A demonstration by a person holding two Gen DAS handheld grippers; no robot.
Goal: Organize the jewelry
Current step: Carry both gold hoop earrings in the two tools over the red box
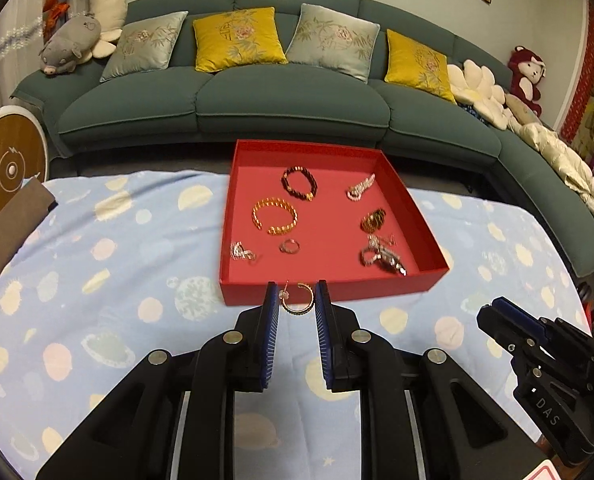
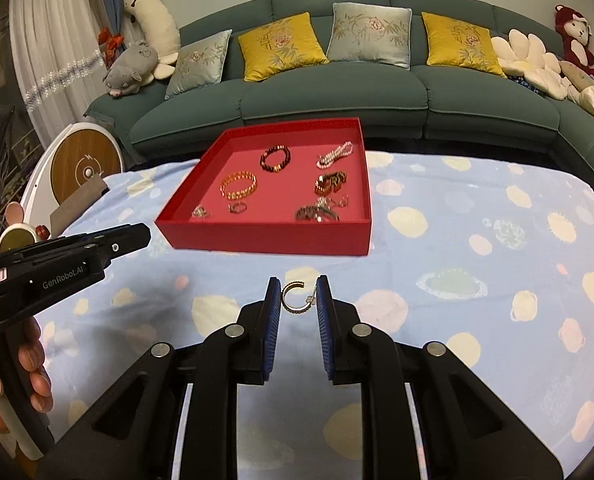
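Each gripper is holding a gold hoop earring between partly closed fingers: the left gripper [image 1: 295,300] is pinching one hoop earring [image 1: 297,299] by the red tray's [image 1: 329,286] near edge, while the right gripper [image 2: 298,298] is gripping its matching earring [image 2: 295,298] over the blue tablecloth [image 2: 477,320], short of the tray.

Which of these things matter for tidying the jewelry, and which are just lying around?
Job: red box, gold bangle, bead bracelet, left hoop in left gripper, right hoop in right gripper.
Lying about: sofa, cushions, plush toys, cloth.
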